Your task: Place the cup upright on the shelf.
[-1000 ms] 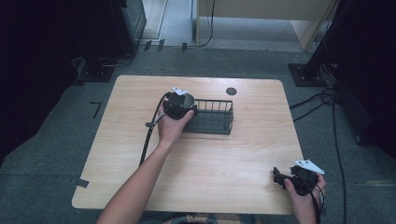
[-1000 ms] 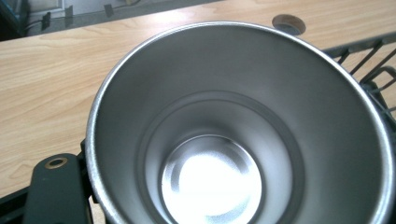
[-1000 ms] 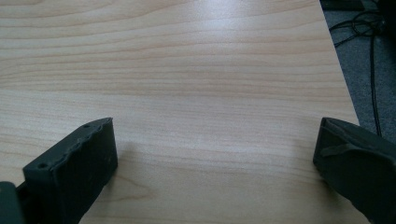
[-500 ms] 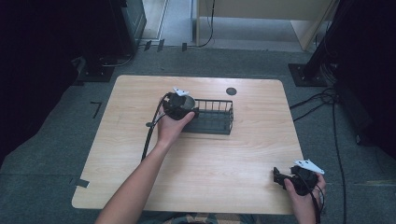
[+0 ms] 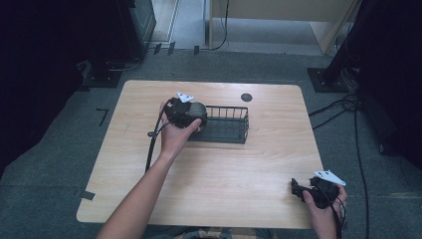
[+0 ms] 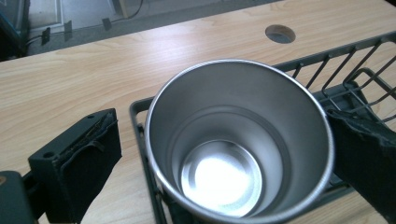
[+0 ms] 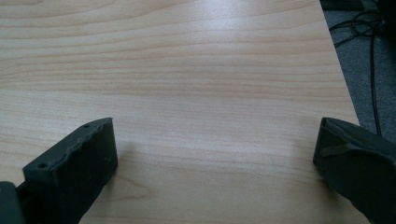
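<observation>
High view: on a light wooden desk (image 5: pixel 214 164), the left hand-held gripper (image 5: pixel 185 113) hangs over the left end of a black wire basket (image 5: pixel 225 124) that sits toward the desk's far edge, its long axis running parallel to that edge. A round cable hole (image 5: pixel 246 97) lies just beyond the basket. The right hand-held gripper (image 5: pixel 303 189) rests at the desk's near right corner, well apart from the basket.

Left gripper view: a stainless steel cup (image 6: pixel 238 140), hidden under the hand from above, stands upright in the basket's end, mouth open toward the camera, its axis vertical. The jaws have just been opening and stand spread; the left pad is clear of the cup, while the right pad sits at its rim, contact unclear.

Right gripper view: jaws spread wide over bare desk, with nothing between them; the desk's right edge and floor cables (image 7: pixel 369 32) show beyond.
</observation>
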Tool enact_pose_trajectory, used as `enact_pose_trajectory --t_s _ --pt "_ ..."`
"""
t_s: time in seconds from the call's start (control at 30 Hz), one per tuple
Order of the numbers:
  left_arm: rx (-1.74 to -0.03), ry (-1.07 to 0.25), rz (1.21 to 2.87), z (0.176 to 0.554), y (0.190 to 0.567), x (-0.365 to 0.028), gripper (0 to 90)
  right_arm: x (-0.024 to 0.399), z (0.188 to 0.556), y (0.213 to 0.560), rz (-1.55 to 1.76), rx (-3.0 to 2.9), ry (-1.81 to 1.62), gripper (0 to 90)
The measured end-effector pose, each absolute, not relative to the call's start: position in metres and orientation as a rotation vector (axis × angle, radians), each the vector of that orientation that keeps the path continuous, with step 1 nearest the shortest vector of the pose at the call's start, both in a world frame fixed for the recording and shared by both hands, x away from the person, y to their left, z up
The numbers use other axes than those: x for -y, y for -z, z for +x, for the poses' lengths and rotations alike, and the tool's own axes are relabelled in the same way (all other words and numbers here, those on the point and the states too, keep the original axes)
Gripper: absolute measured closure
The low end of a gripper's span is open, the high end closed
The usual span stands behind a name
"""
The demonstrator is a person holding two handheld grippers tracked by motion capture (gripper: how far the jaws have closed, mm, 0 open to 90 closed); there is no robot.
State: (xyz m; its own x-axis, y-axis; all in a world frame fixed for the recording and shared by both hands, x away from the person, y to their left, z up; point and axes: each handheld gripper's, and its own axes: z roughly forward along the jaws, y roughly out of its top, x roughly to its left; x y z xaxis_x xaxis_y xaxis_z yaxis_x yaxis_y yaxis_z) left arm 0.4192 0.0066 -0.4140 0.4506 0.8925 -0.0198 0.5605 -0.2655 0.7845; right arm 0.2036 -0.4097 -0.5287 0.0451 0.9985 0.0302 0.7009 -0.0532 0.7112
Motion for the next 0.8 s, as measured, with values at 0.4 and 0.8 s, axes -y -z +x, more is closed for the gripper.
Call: enact_pose_trajectory --t_s 0.4,0.8 --pt "-1.201 -0.543 1.877 0.402 0.4 -0.037 0.0 0.41 0.204 0.529 1.808 -1.708 -0.745 0.0" --pt "-1.22 -0.554 1.843 0.373 0.409 -0.077 0.0 0.41 0.204 0.529 1.808 -1.708 -0.747 0.0"
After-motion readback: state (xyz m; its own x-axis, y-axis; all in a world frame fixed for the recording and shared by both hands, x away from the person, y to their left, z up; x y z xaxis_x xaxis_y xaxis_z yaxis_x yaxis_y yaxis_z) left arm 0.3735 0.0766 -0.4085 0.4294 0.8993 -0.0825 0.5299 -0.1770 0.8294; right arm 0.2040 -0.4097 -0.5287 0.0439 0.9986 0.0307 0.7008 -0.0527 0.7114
